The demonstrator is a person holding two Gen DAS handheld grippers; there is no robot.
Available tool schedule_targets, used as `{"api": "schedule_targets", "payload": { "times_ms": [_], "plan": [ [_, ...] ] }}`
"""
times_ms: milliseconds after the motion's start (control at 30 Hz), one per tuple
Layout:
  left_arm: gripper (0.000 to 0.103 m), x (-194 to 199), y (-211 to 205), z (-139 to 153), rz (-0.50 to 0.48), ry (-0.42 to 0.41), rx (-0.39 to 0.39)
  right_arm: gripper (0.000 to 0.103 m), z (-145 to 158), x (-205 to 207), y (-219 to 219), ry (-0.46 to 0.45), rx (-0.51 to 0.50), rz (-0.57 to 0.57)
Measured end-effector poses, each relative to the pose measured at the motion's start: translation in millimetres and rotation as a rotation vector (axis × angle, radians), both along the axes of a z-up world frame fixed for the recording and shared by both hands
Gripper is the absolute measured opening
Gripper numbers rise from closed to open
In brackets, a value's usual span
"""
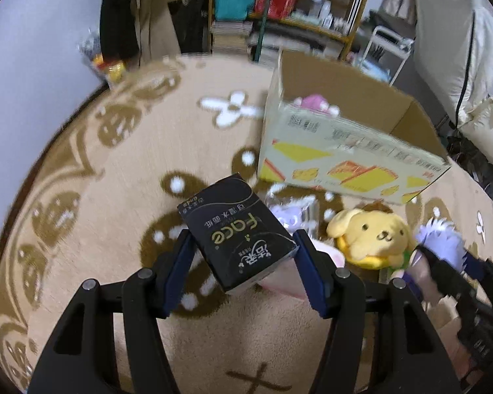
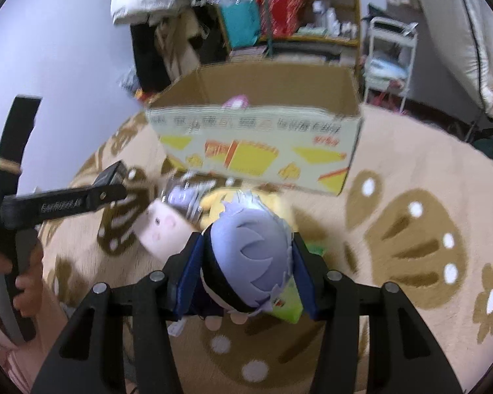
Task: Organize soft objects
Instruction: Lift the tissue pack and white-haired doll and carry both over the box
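My left gripper (image 1: 241,256) is shut on a black tissue pack (image 1: 236,233) and holds it above the rug. My right gripper (image 2: 248,262) is shut on a plush doll with lavender hair (image 2: 253,256); the doll also shows in the left wrist view (image 1: 440,243). A yellow dog plush (image 1: 371,236) lies on the rug in front of the open cardboard box (image 1: 351,161), which also shows in the right wrist view (image 2: 263,151). A pink plush (image 1: 315,103) sits inside the box. A pale pink soft item (image 2: 164,229) and a purple wrapped item (image 2: 184,197) lie near the dog plush.
A beige patterned rug (image 1: 115,170) covers the floor. A shelf with bags and bottles (image 1: 279,3) stands behind the box. A white rack (image 2: 391,59) and a grey cushion (image 1: 450,32) are at the right. Hanging clothes (image 1: 141,16) are at the back left.
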State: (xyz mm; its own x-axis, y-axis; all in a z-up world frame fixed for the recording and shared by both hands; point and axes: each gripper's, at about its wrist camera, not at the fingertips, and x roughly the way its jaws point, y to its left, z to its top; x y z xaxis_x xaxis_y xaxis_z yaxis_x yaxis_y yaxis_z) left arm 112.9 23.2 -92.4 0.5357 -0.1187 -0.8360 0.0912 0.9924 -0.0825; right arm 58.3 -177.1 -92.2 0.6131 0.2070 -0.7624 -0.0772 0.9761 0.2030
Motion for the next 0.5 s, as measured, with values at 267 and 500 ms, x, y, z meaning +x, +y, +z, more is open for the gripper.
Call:
{"api": "schedule_targets", "payload": {
  "times_ms": [267,500],
  "plan": [
    [0.06,-18,-5,30,-0.027,-0.161,0.006,0.055,27,-13,-4,-0.17,-0.028,-0.045],
    [0.06,-23,-12,44,-0.049,-0.244,0.034,0.055,34,-13,0,-0.231,-0.059,-0.067]
  ]
}}
